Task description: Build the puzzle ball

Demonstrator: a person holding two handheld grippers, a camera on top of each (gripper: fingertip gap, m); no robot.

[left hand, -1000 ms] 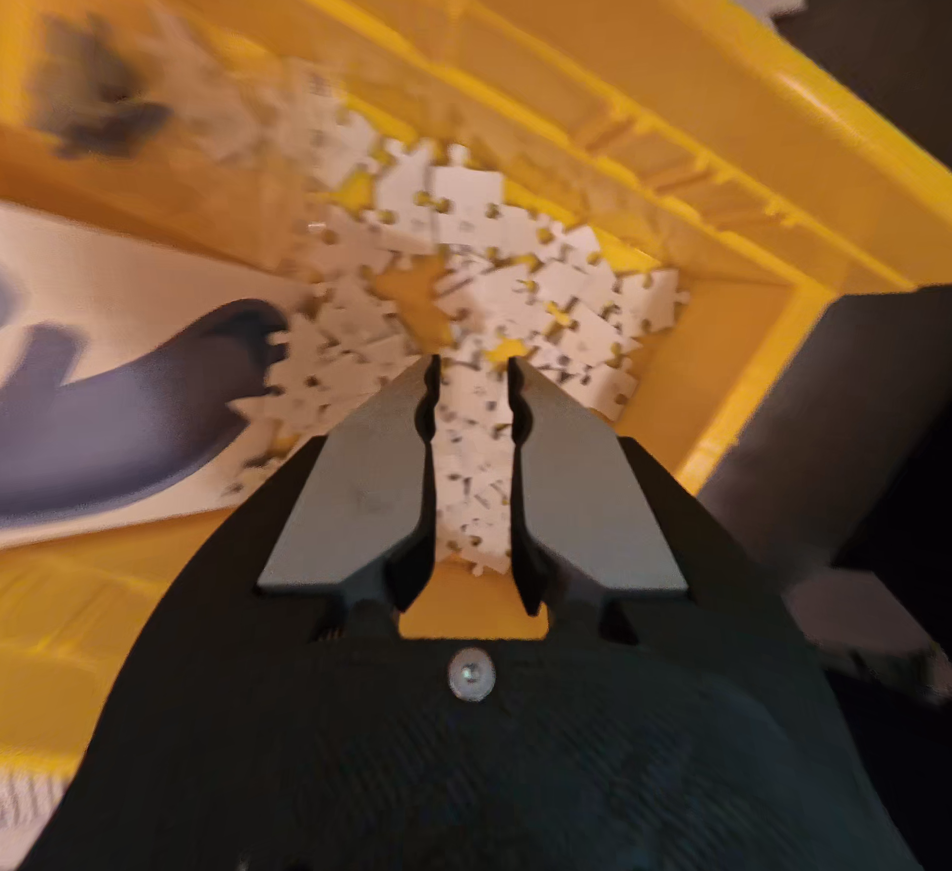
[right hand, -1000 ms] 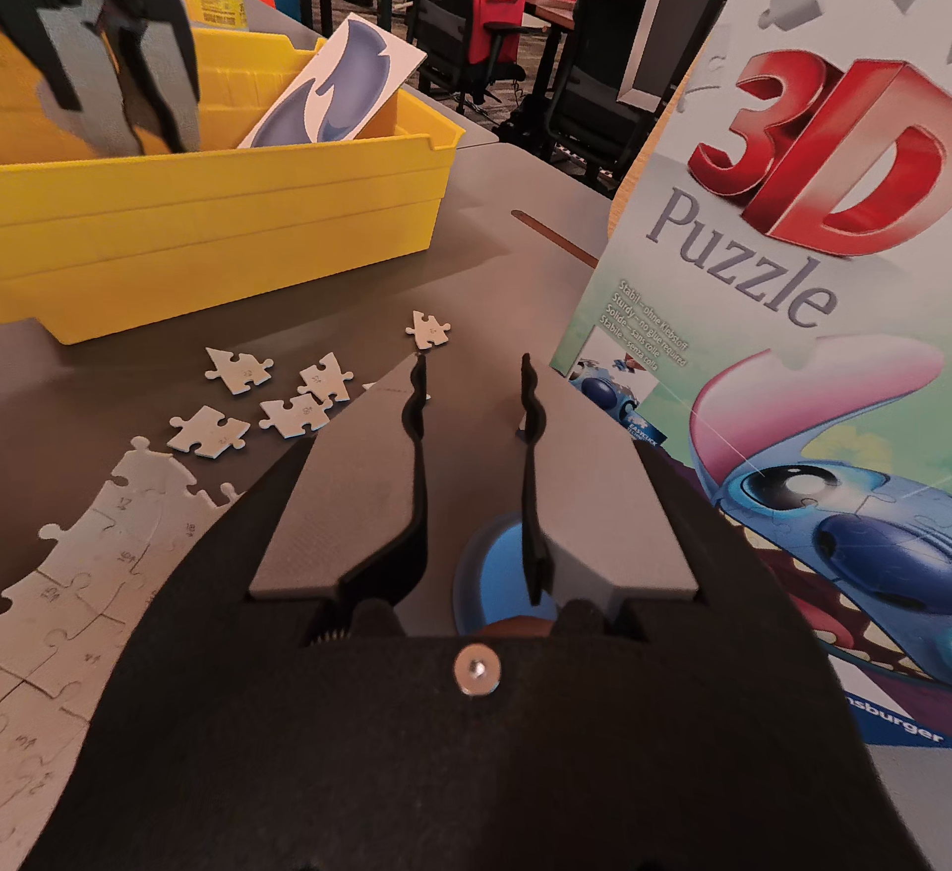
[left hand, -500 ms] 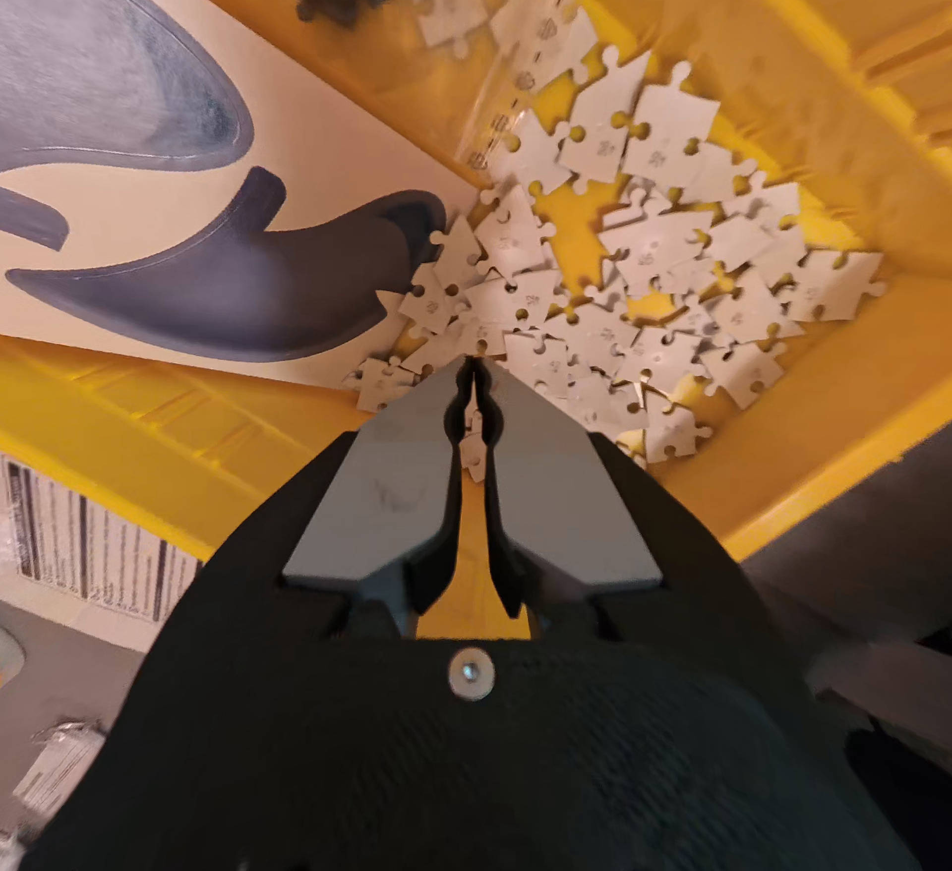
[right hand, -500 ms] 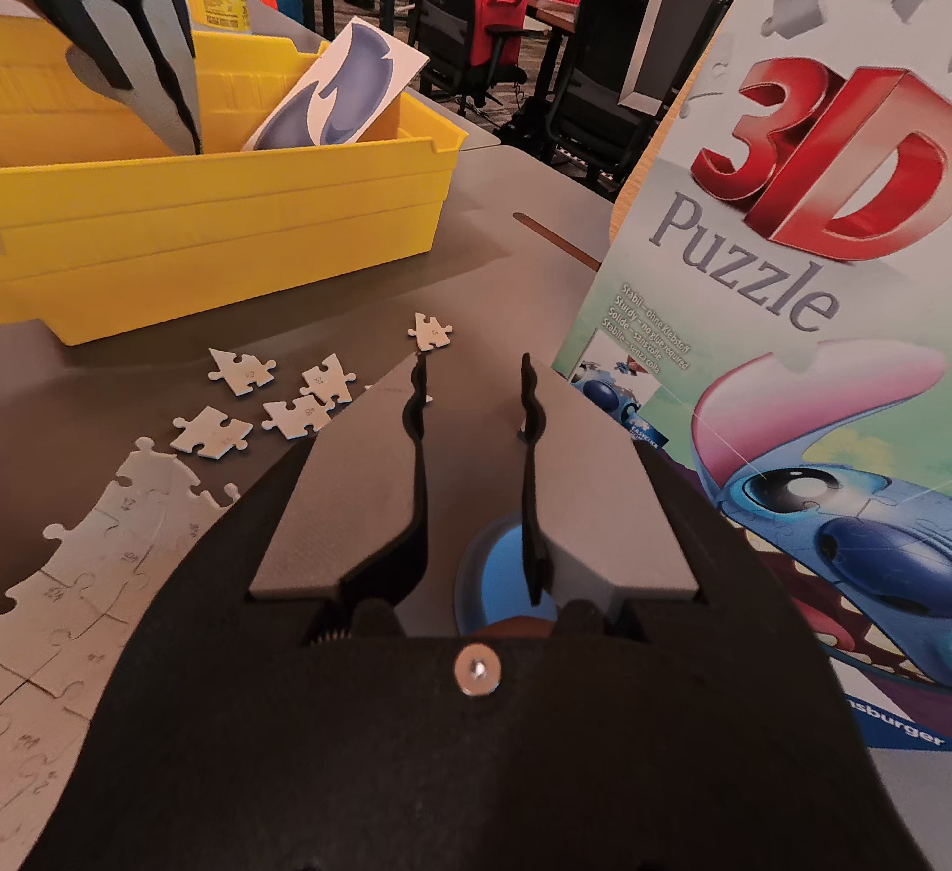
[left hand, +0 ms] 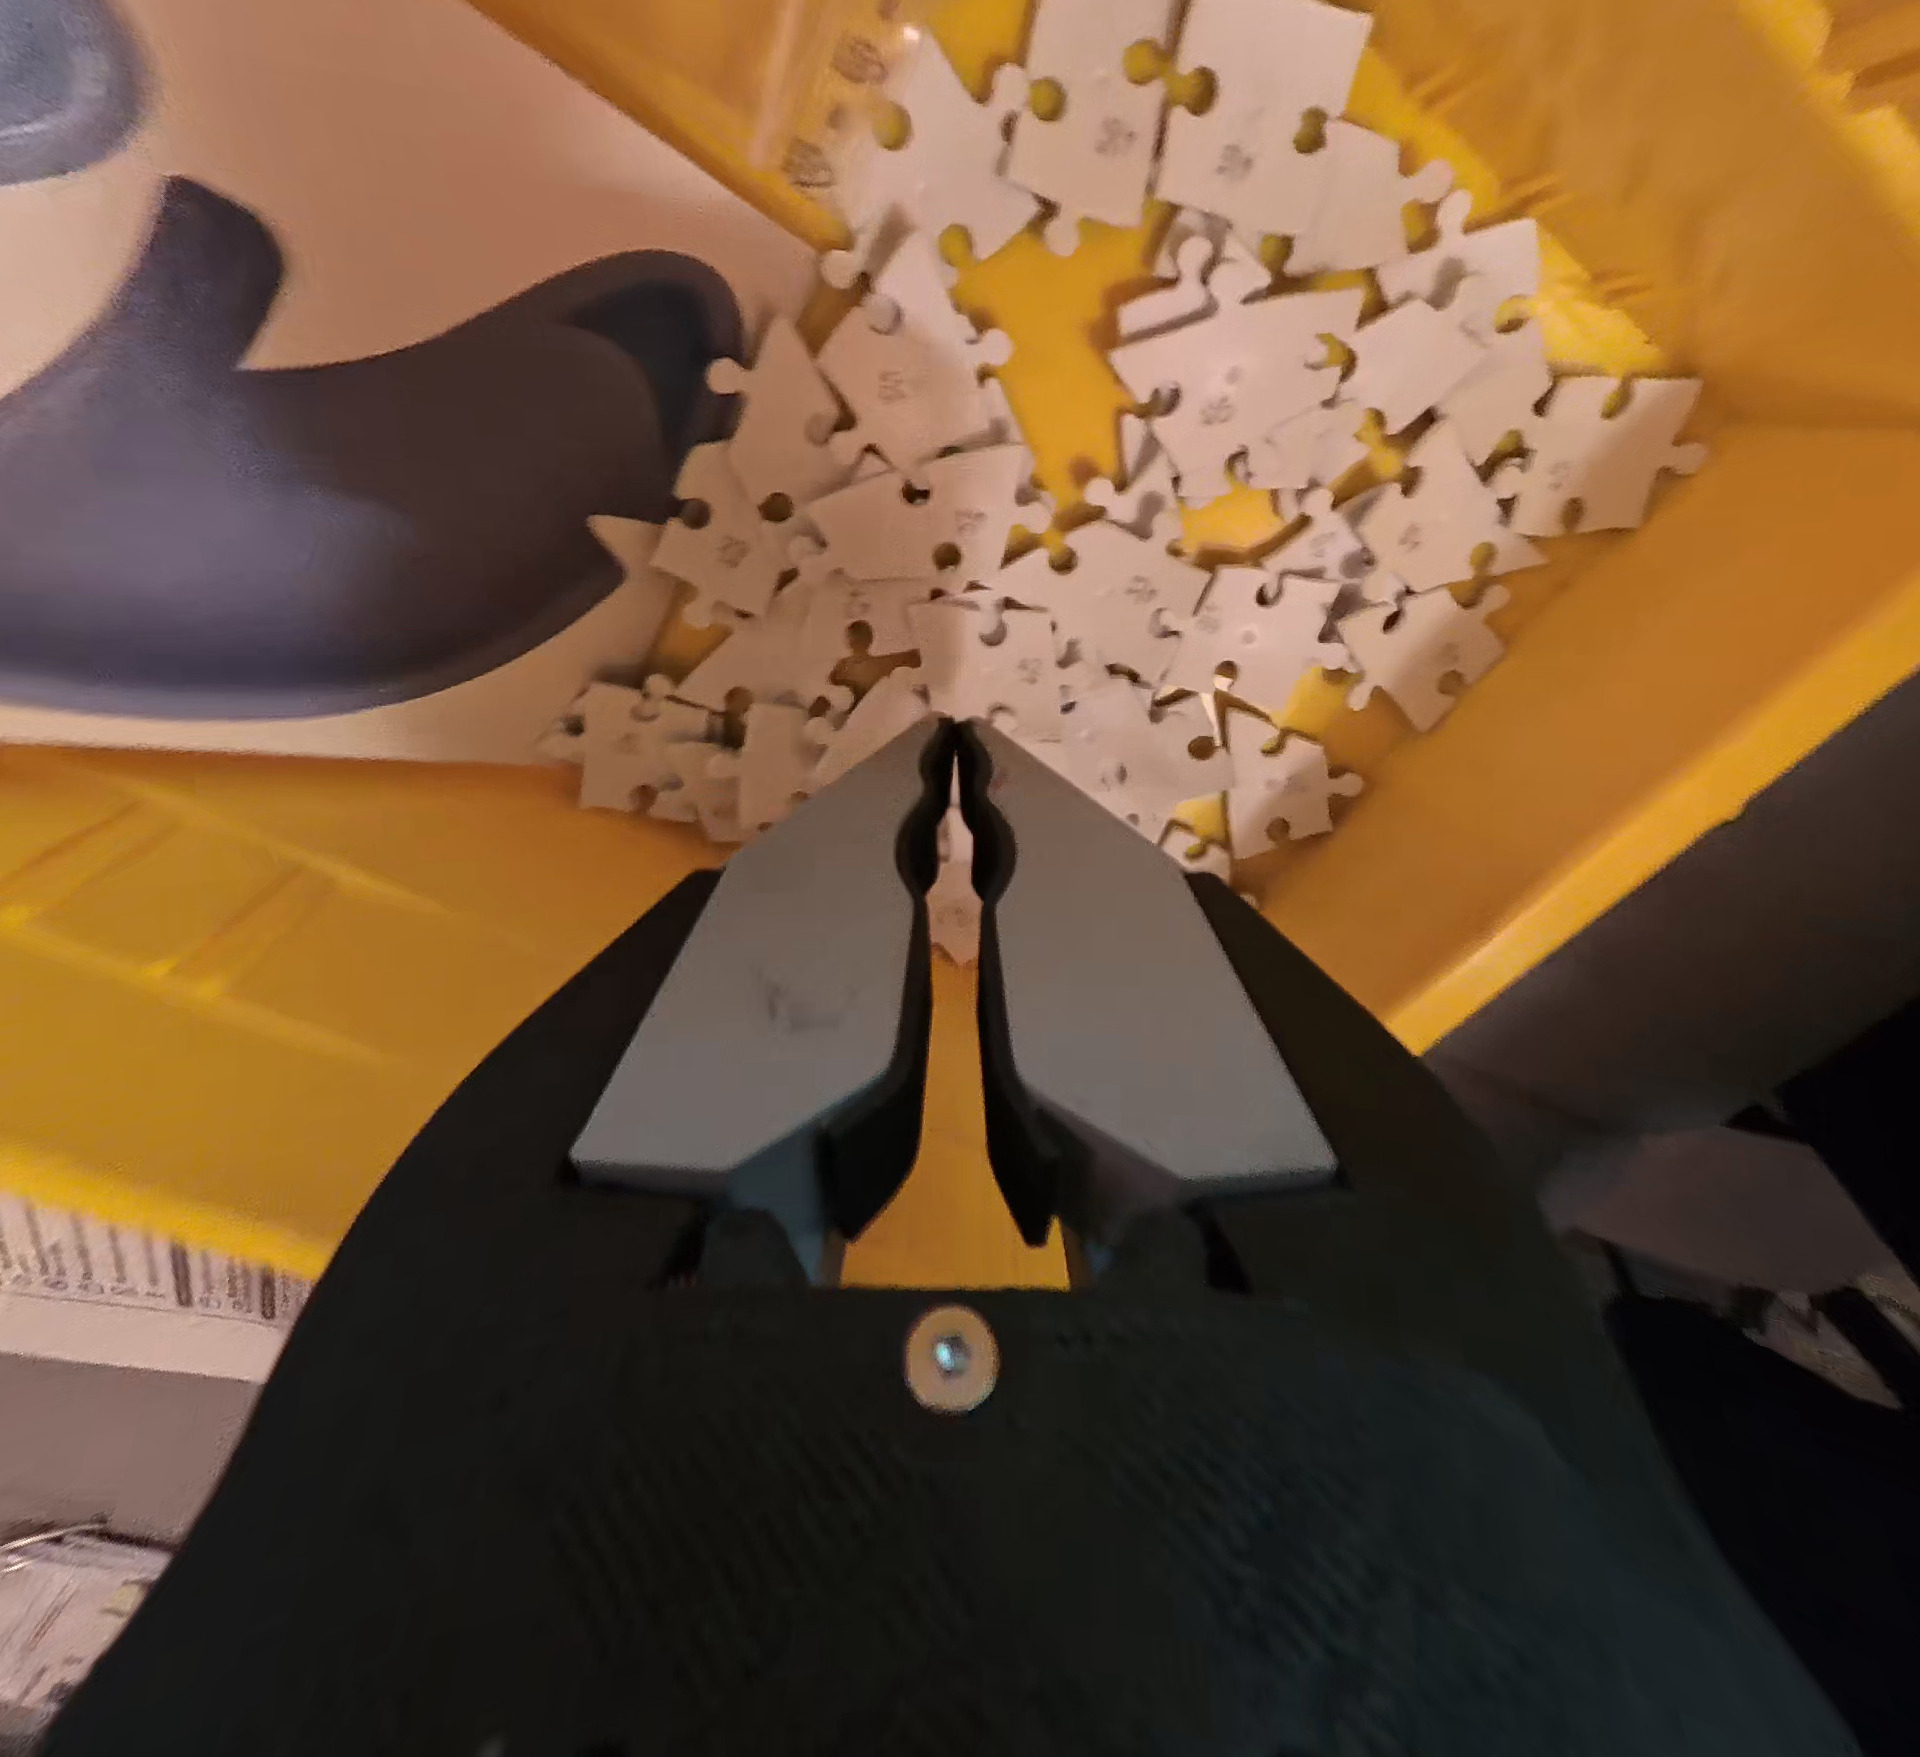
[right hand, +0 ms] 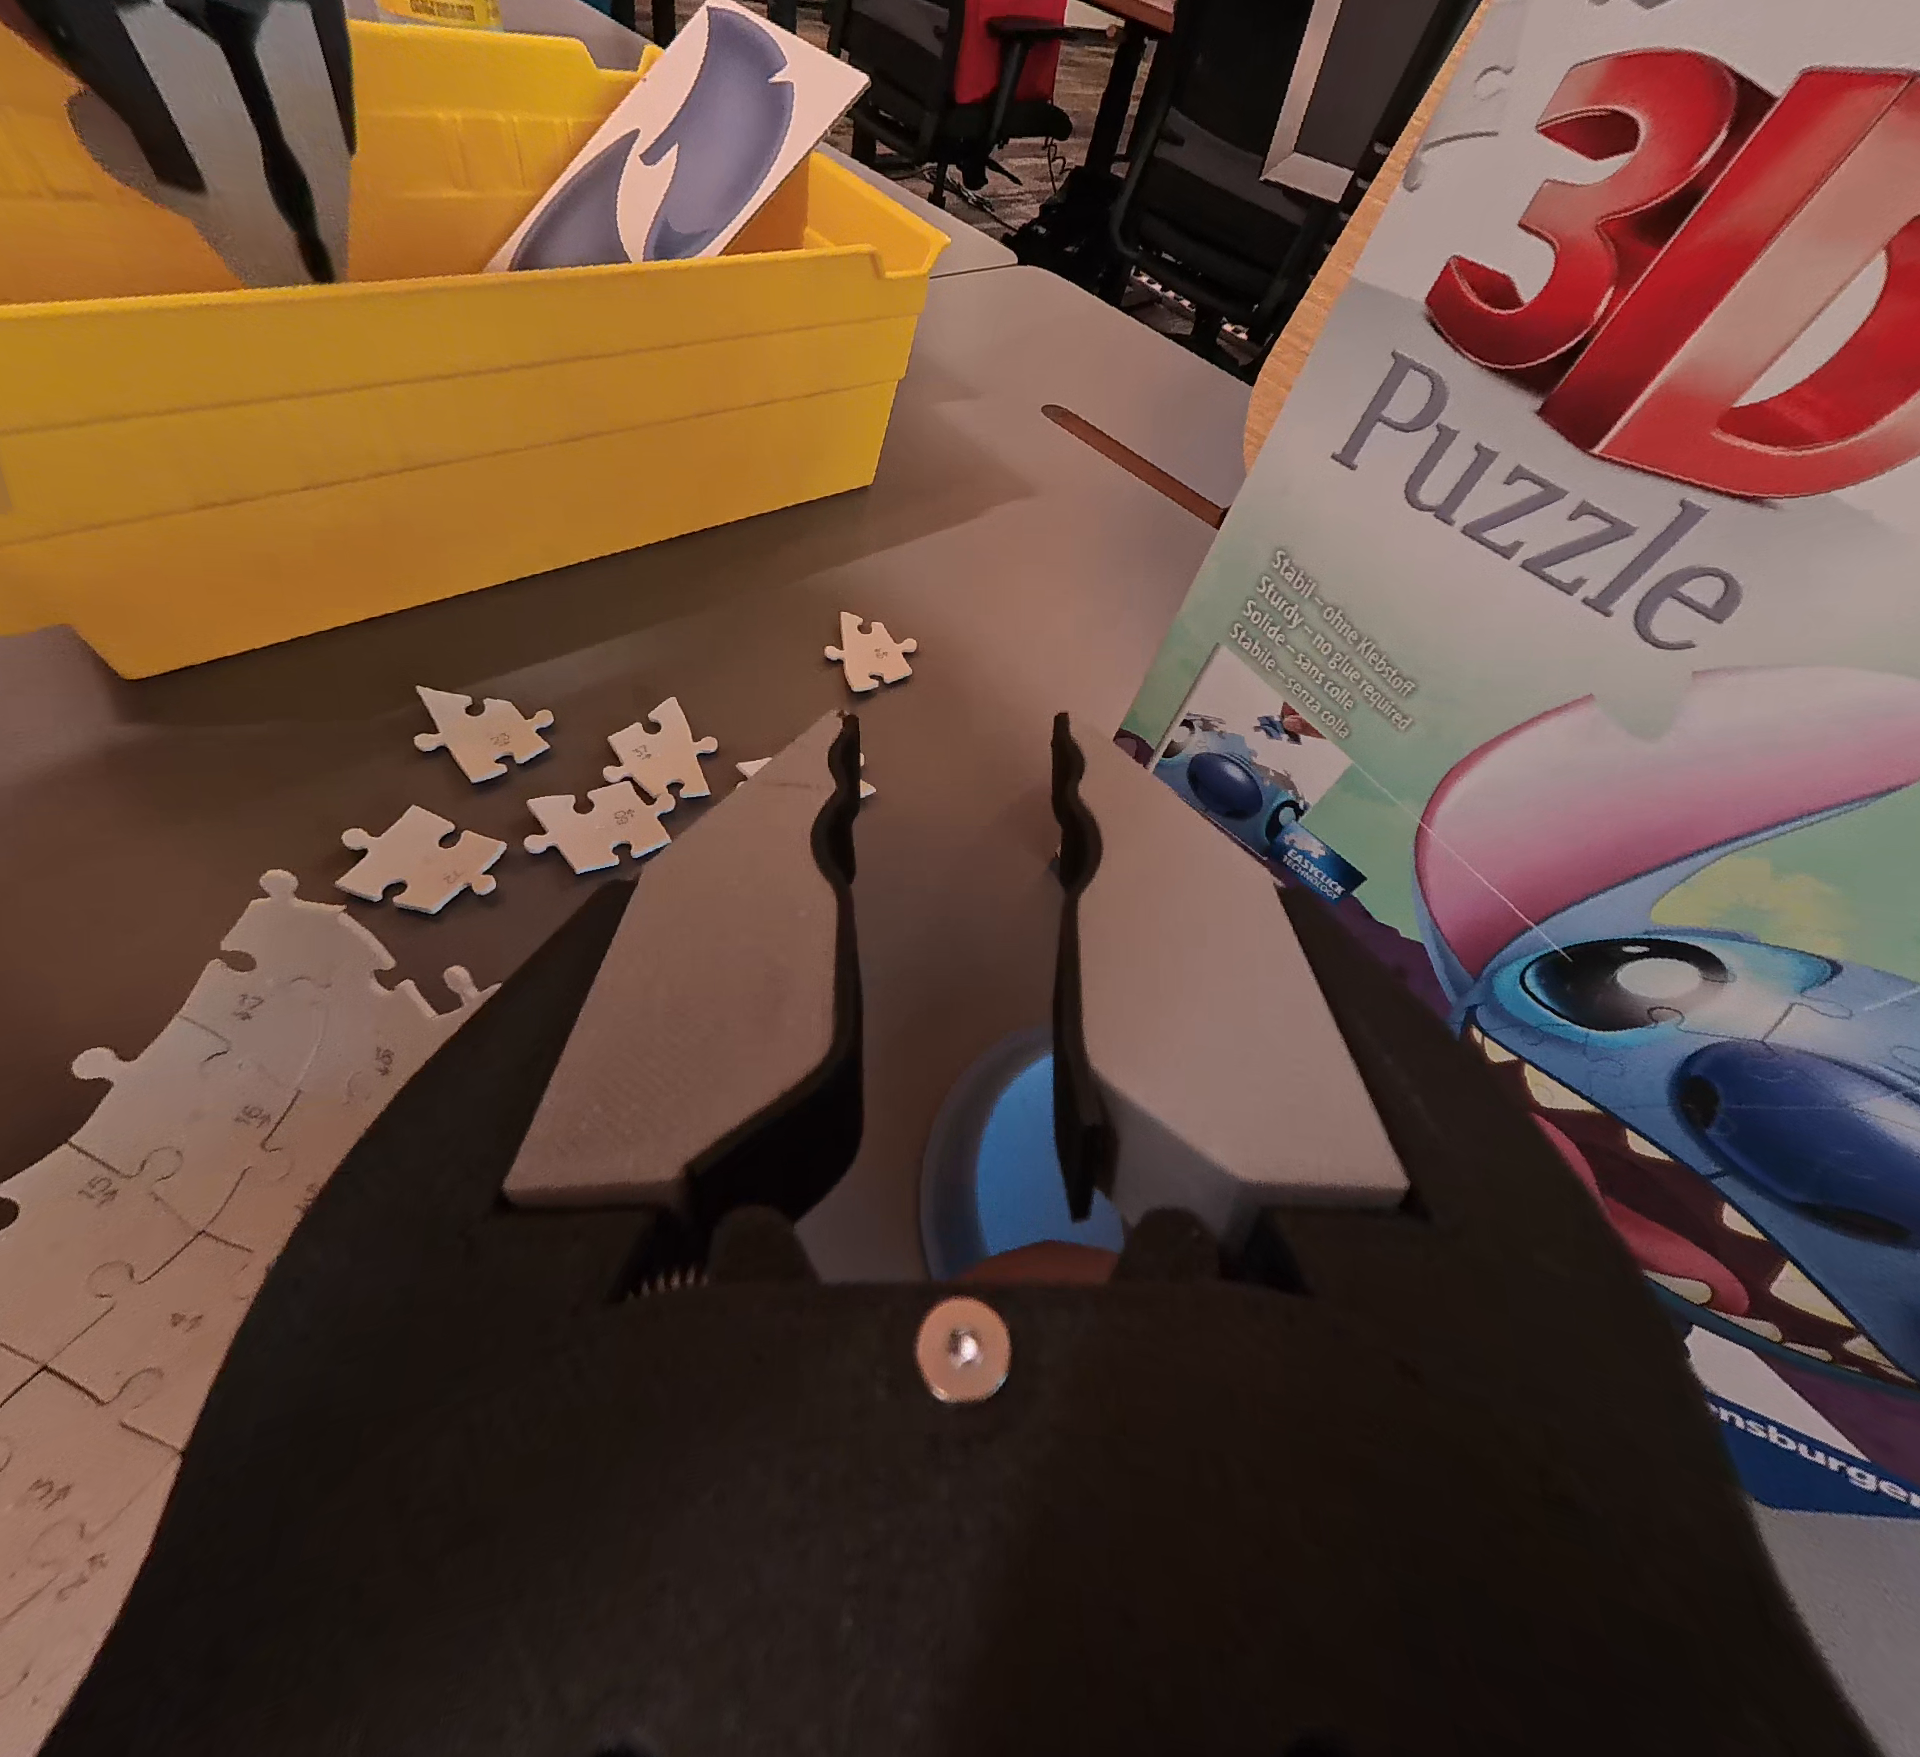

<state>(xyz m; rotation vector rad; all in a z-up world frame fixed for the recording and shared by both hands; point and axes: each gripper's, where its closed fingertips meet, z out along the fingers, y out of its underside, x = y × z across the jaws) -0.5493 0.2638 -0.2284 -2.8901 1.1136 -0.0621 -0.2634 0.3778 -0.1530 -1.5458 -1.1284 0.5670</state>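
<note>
Left tongs (left hand: 951, 728) clenched in the yellow bin (left hand: 1558, 772); right tongs (right hand: 951, 731) released above the table (right hand: 987, 481).

Left wrist view: tips pressed together against the heap of loose pieces (left hand: 1226, 377), pale backs up, pointing every way; pinched piece or none, impossible to tell; blurred printed card (left hand: 364, 502) alongside. Right wrist view only: joined strip of pieces (right hand: 187, 1136) flat at lower left, long axis curving up toward centre, cut off by frame and tongs body; scattered pieces (right hand: 613, 824) nearby; upright puzzle box (right hand: 1558, 772); half-hidden blue disc (right hand: 1008, 1157).
</note>
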